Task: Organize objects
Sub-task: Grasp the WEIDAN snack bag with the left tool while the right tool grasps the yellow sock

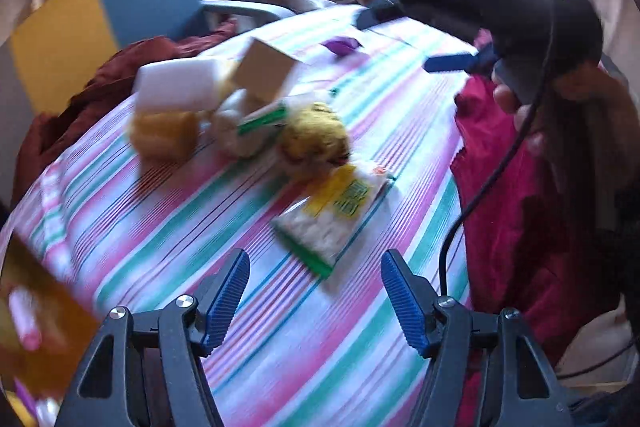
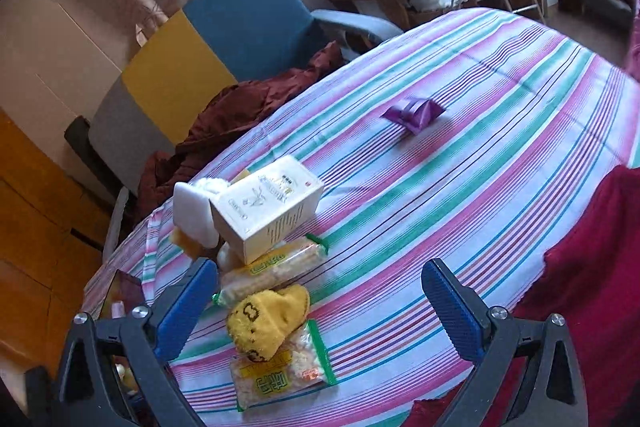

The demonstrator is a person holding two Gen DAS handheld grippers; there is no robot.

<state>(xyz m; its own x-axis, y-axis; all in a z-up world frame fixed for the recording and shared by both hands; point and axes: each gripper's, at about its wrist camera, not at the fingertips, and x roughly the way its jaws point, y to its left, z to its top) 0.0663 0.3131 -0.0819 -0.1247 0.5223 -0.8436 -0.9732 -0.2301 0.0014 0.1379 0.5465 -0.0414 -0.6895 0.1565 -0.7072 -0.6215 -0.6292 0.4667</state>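
Observation:
A heap of objects lies on the striped bed sheet (image 2: 480,187): a white printed box (image 2: 268,211), a white sponge block (image 2: 192,211), a yellow knit cloth (image 2: 268,323) and two snack bags (image 2: 280,375). Alone further back rests a purple pouch (image 2: 414,115). My right gripper (image 2: 320,271) hovers open above the yellow cloth, holding nothing. My left gripper (image 1: 315,263) is open and empty too, just short of a snack bag (image 1: 336,215). The left wrist view is blurred. It shows the same heap, with the box (image 1: 264,75) at the back.
A red cloth (image 2: 592,267) covers the bed's right side and a maroon cloth (image 2: 240,123) hangs off the far left edge. A blue chair (image 2: 248,19) stands behind. A brown box (image 1: 36,319) sits at the near left. A hand (image 1: 516,107) holds the right gripper with its cable.

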